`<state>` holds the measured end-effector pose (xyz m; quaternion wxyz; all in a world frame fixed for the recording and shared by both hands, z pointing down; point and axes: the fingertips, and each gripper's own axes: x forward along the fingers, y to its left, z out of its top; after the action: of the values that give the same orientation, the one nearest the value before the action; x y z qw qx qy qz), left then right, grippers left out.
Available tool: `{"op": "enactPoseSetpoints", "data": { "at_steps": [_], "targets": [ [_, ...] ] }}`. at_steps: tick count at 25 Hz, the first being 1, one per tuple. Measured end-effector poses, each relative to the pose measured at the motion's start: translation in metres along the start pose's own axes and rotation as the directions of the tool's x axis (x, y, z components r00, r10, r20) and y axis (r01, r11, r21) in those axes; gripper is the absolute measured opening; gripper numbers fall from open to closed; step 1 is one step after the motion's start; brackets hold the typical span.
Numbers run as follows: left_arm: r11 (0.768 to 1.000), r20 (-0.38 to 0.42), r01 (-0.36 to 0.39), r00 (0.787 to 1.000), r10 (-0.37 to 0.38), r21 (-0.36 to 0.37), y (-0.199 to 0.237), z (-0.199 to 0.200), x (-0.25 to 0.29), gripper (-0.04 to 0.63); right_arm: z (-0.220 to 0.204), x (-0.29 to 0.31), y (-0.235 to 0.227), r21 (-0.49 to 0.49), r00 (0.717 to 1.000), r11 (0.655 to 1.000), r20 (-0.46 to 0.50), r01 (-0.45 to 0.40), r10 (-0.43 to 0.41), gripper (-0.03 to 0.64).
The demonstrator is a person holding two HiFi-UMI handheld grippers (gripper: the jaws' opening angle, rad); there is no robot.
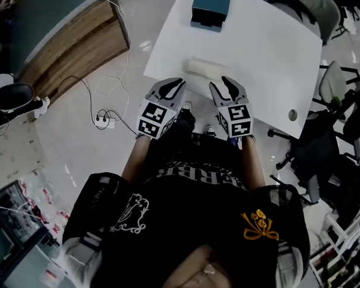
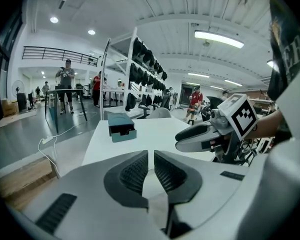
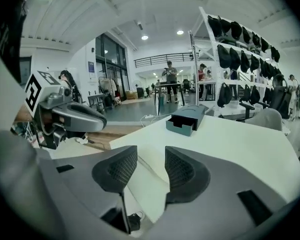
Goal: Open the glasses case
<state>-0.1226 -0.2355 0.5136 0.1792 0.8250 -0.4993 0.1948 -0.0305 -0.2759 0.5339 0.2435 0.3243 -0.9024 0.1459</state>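
Left claw [image 2: 151,155]: pads almost together with only a thin slit between them, nothing held. Right claw [image 3: 151,153]: jaws clearly apart, nothing between the pads. Both hang side by side at the near edge of the worktop [image 1: 270,59], angled down and forward, touching neither it nor anything on it.

Glasses case [image 1: 207,68]: pale, rounded and oblong, lying flat and lengthwise across the worktop just past the two sets of claw tips. It sits roughly centred between them, a little nearer the right. Lid looks closed. Seam and hinge side cannot be read from the head view, and neither gripper view shows the case clearly.

Further out: teal box [image 1: 211,2] at the far edge, well apart from the case and not involved. Cables and a power strip [image 1: 103,122] lie on the floor to the left.

Judgement: approach stage, no contact yet.

Doing it well:
- Left claw needs to open before it can pin the base; as it stands it could only push.
- Hold the lower shell firmly against the worktop with one claw.
- Bring the open right claw to the lid's front lip and lift upward about the hinge.
- The case is smooth and light, so it will likely skid if pried unbraced.
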Motion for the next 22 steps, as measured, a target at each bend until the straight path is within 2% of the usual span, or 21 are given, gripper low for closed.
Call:
{"op": "enactPoseSetpoints", "data": {
  "at_steps": [4,8,10,16,22],
  "targets": [
    [0.997,-0.048,0.062,0.997,-0.06,0.035,0.012,-0.02,0.022,0.046,-0.017,0.022,-0.007,-0.056,0.998,0.998,-0.07,0.007,-0.011,0.184],
    [0.992,-0.106,0.124,0.987,-0.119,0.04,0.016,-0.039,0.045,0.115,-0.035,0.04,-0.019,-0.118,0.988,0.993,-0.148,0.018,-0.036,0.213],
    [0.989,-0.138,0.144,0.981,-0.137,0.04,0.018,-0.05,0.056,0.126,-0.044,0.048,-0.024,-0.17,0.981,0.985,-0.186,0.021,-0.053,0.225],
    [0.982,-0.232,0.179,0.959,-0.161,0.061,0.028,-0.082,0.086,0.14,-0.065,0.069,-0.031,-0.305,0.959,0.952,-0.267,0.012,-0.098,0.236],
    [0.98,-0.258,0.184,0.953,-0.16,0.071,0.039,-0.088,0.106,0.149,-0.082,0.081,-0.037,-0.443,0.933,0.897,-0.327,-0.014,-0.147,0.275]
  ]
}}
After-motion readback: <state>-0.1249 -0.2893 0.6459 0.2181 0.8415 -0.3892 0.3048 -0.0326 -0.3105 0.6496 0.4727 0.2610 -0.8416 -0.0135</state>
